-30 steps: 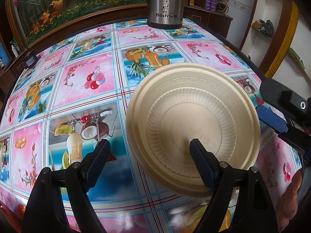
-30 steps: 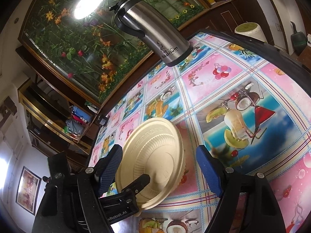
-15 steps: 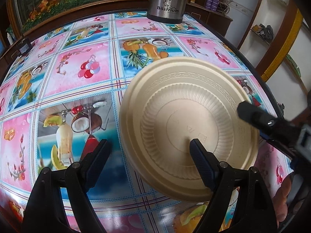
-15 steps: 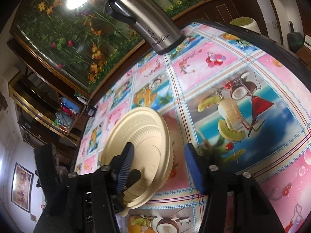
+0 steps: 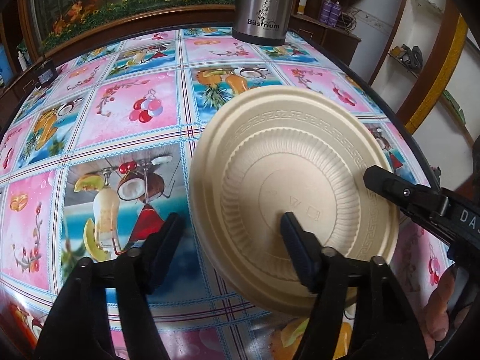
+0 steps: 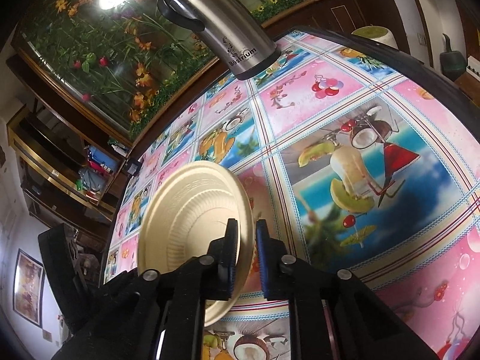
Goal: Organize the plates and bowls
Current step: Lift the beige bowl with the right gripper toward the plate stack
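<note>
A cream plastic plate with a ribbed well and a patterned rim lies on the fruit-print tablecloth, right of centre in the left wrist view. My right gripper is shut on the plate's near rim, one finger above and one below. It enters the left wrist view from the right. My left gripper is open and empty, its right finger over the plate's well and its left finger over the cloth.
A steel Bostrium thermos stands at the table's far edge. The round table has a dark rim close on the right. Wooden cabinets and a flower-painted panel lie beyond.
My right gripper closed from wide open onto the plate's rim. The left gripper stayed open and shifted slightly over the plate.
</note>
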